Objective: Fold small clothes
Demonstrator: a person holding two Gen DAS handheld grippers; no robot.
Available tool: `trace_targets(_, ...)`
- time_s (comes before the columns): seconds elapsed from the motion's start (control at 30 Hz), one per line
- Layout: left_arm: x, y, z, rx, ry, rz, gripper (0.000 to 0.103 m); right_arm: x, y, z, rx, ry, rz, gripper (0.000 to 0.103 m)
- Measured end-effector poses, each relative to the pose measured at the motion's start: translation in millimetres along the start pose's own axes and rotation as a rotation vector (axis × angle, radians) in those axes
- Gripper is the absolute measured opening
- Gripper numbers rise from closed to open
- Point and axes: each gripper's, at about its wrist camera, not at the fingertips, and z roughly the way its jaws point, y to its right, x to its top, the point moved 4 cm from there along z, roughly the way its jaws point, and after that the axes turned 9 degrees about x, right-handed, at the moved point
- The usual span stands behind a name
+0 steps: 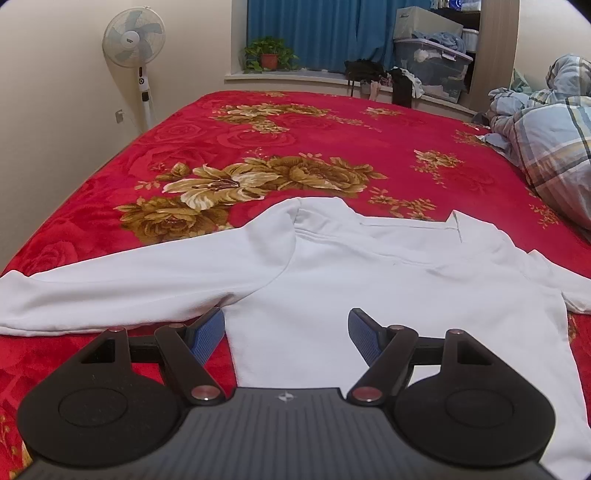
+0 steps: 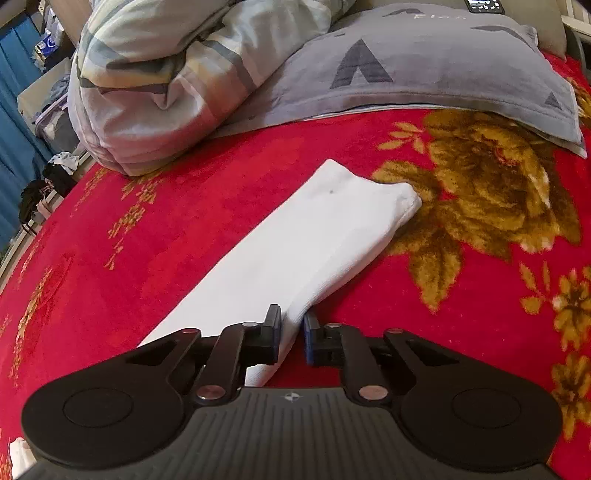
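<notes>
Left gripper (image 1: 286, 332): nearest in the left wrist view, fingers spread wide and gripping nothing, their blue pads (image 1: 208, 334) poised over the near part of the garment's body; whether they touch the cloth cannot be told.

White long-sleeved top (image 1: 369, 280): lies flat on the red floral bedspread (image 1: 332, 125) near the bed's near edge, collar end pointing toward the far edge. One sleeve stretches out toward the bed's left edge, its cuff cut off by the frame. The other sleeve and the hem run out of view at right and below.

Right gripper (image 2: 291, 334): fingers drawn in tight and clamped on a raised fold of the white sleeve (image 2: 295, 236); the pinched fabric hides most of the pads. The sleeve runs away from the gripper across the bedspread (image 2: 184, 206) to its cuff.

Beyond, at the bed's head end: plaid quilt (image 2: 155, 74), bunched; grey pillow (image 2: 424, 62), its far corner out of frame.

Past the bed's far edge: standing fan (image 1: 135, 44), potted plant (image 1: 269, 55), blue curtain (image 1: 314, 33), storage bins (image 1: 432, 62), their contents indistinct.
</notes>
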Motion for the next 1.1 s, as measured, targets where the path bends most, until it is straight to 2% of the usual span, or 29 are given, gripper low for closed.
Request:
trace_targets(0.13,-1,-2,0,0.010,0.000,0.001,0.079,3,-31,-19,-0.007,0.087,-0.134,0.006)
trace_targets(0.23,2,-8,-2,0.008,0.001,-0.024,0.079,-3,-92,-50,0.032,0.199,-0.363,0.006)
trace_targets(0.33,8,-13,-6,0.001,0.010,-0.044,0.079,-34,-177,-93,0.175,0.304,-0.596,0.006)
trace_targets(0.43,14,-20,-11,-0.001,0.025,-0.071,0.079,-98,-270,-147,0.446,0.337,-0.783,0.006)
trace_targets(0.53,18,-30,-11,-0.001,0.016,-0.105,0.079,-183,-342,-197,0.729,0.266,-0.884,0.007)
trace_targets(0.57,19,-34,-10,-0.002,0.009,-0.119,0.079,-219,-362,-210,0.824,0.192,-0.915,0.007)
trace_targets(0.6,19,-37,-9,-0.007,0.001,-0.133,0.079,-246,-373,-216,0.888,0.115,-0.932,0.011)
trace_targets(0.67,21,-45,-6,-0.017,-0.022,-0.163,0.079,-307,-384,-217,0.991,-0.118,-0.968,0.023)
trace_targets(0.7,22,-49,-5,-0.018,-0.032,-0.179,0.079,-336,-383,-212,0.992,-0.247,-1.001,0.028)
trace_targets(0.77,23,-56,-3,-0.027,-0.050,-0.216,0.079,-368,-372,-206,0.941,-0.431,-1.067,0.028)
trace_targets(0.83,24,-60,-3,-0.046,-0.063,-0.241,0.078,-361,-358,-209,0.922,-0.493,-1.045,0.033)
trace_targets(0.9,25,-61,-1,-0.057,-0.069,-0.243,0.077,-334,-345,-215,0.912,-0.505,-1.016,0.040)
trace_targets(1.0,25,-62,6,-0.077,-0.084,-0.236,0.057,-286,-322,-220,0.872,-0.430,-1.038,0.048)
trace_targets(1.07,25,-62,14,-0.088,-0.095,-0.239,0.040,-263,-302,-216,0.831,-0.372,-1.061,0.051)
trace_targets(1.1,25,-62,18,-0.092,-0.103,-0.242,0.037,-254,-292,-207,0.789,-0.347,-1.061,0.051)
